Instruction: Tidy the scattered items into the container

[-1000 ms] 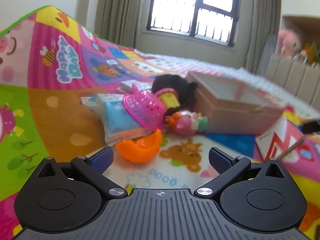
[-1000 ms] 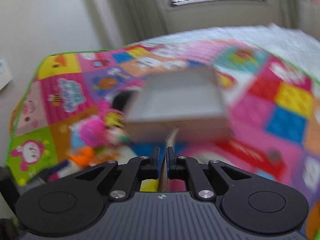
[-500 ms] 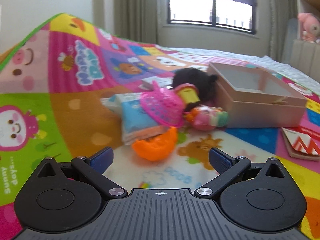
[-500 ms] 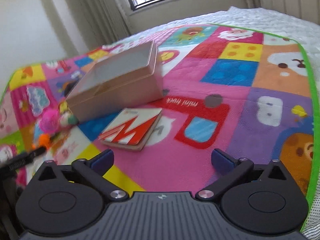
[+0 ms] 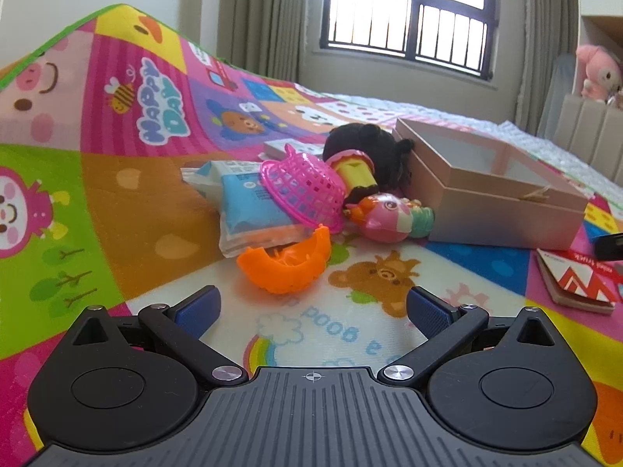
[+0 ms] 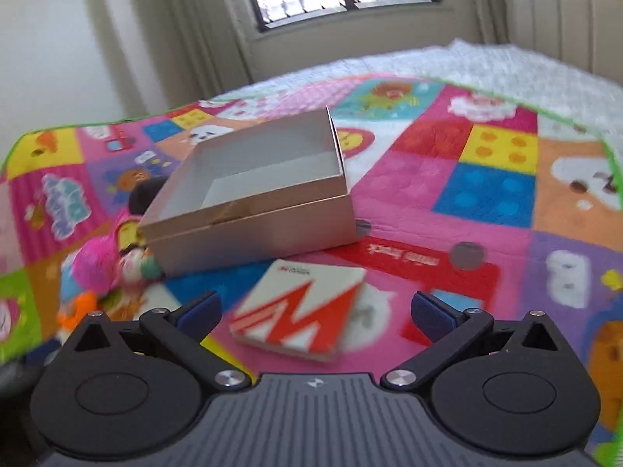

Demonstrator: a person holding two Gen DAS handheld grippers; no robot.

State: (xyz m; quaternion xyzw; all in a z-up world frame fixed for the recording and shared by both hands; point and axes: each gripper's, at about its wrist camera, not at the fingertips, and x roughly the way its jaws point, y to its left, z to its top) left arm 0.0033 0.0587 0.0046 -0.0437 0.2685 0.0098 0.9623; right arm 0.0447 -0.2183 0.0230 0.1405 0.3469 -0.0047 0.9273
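The play mat [image 6: 486, 190] carries the empty box [image 6: 249, 210]. Just ahead of the right tongs [image 6: 315, 307], now spread wide, lies the red-and-white card box [image 6: 300, 311] they pinched a second ago. Left tongs [image 5: 313, 307], apart, face the orange shell [image 5: 284, 268].

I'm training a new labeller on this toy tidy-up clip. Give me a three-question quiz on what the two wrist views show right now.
1. True or false: the box already holds toys.
2. Which thing lies nearest in front of the right gripper? A) the pink basket B) the red-and-white booklet C) the orange toy
3. Fill in: both the right gripper and the left gripper have jaws that stand ____.

Key
1. False: the part of its inside that shows is bare.
2. B
3. open, with nothing between the pads.
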